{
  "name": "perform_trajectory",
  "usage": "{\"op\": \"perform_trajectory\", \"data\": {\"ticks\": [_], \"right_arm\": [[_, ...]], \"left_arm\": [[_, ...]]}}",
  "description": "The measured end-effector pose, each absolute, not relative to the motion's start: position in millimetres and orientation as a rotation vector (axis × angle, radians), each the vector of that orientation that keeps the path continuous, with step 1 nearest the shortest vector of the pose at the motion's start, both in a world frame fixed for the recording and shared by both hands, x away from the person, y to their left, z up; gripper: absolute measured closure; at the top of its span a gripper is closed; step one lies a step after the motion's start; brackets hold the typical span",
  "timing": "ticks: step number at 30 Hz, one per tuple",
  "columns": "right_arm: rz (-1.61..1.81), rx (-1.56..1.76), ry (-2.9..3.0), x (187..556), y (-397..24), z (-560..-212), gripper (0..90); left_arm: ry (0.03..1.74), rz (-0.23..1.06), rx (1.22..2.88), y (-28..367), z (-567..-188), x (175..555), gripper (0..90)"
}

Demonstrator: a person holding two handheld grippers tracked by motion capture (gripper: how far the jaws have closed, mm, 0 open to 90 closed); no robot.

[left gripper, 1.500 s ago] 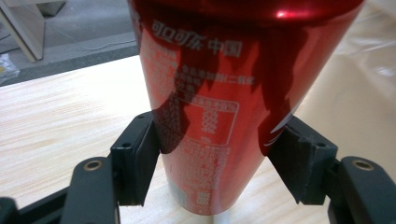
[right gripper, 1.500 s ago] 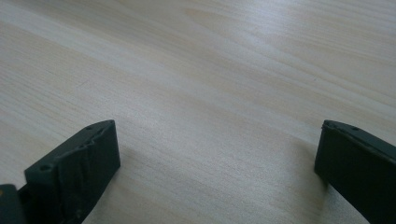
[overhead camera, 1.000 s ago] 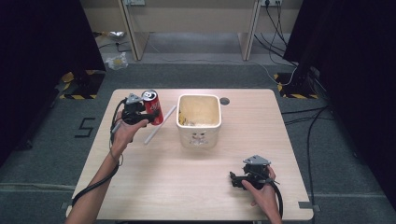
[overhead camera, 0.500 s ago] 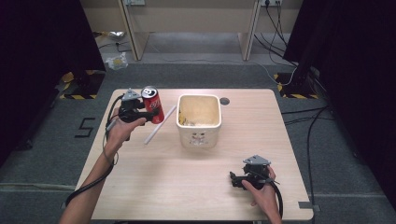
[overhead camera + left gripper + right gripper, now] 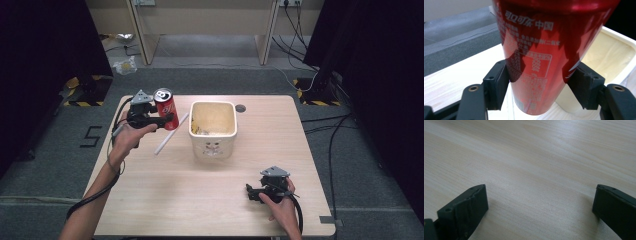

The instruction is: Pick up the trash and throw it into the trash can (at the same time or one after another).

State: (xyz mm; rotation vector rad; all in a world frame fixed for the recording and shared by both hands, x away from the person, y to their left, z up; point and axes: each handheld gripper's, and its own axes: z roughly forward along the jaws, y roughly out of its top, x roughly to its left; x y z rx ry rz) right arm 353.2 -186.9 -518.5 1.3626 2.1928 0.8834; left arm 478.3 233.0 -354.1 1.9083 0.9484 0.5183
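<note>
Left claw (image 5: 167, 119) grips the can (image 5: 165, 102) above the tabletop (image 5: 200, 200), left of the tub (image 5: 212, 145); right claw (image 5: 248, 192) rests open, near right

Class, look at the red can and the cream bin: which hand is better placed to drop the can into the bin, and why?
Left. The left gripper is clamped on the red can, held off the table beside the cream bin. The right gripper rests open over bare tabletop, nearer the person.
</note>
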Motion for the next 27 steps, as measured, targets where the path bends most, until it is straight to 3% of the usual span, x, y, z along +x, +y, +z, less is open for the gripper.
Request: {"op": "perform_trajectory", "data": {"ticks": [27], "right_arm": [[0.886,1.367,2.193,353,-187,-518,0.2]], "left_arm": [[0.834,0.469,1.901,194,-319,478,34.7]]}}
